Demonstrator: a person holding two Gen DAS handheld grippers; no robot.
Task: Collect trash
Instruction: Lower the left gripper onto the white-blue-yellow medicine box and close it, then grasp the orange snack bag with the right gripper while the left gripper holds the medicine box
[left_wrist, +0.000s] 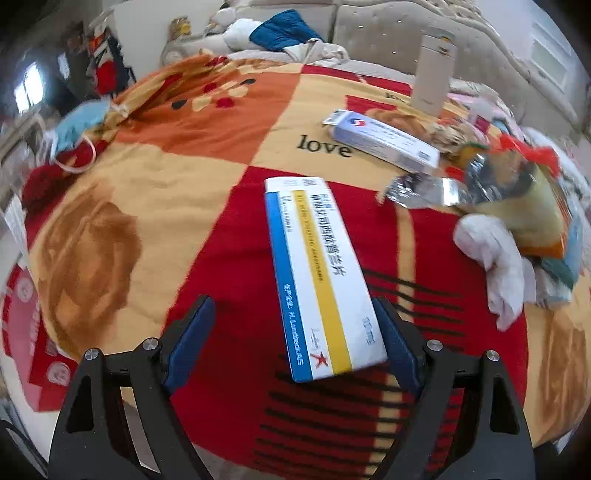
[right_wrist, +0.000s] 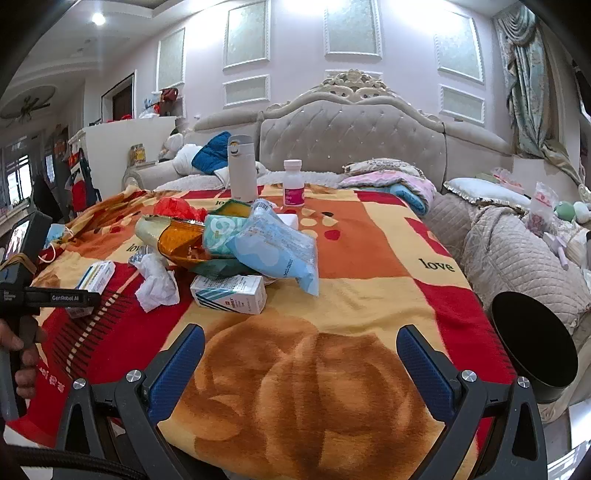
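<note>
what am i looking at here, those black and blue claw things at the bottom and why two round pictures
No robot here: a person holds a two-finger gripper in each hand, and a fisheye camera on each looks along its fingers, hence two round pictures.

Left-hand view: the left gripper stands open around the near end of a white medicine box with blue and yellow stripes lying on the patterned blanket. The left pad is clear of it; the right pad is close beside it, and contact cannot be told.

Right-hand view: the right gripper is open and empty over the blanket. Ahead lies a trash pile: crumpled tissue, snack bags, a blue plastic pack, a small carton. The person's hand shows at the left edge.
</note>
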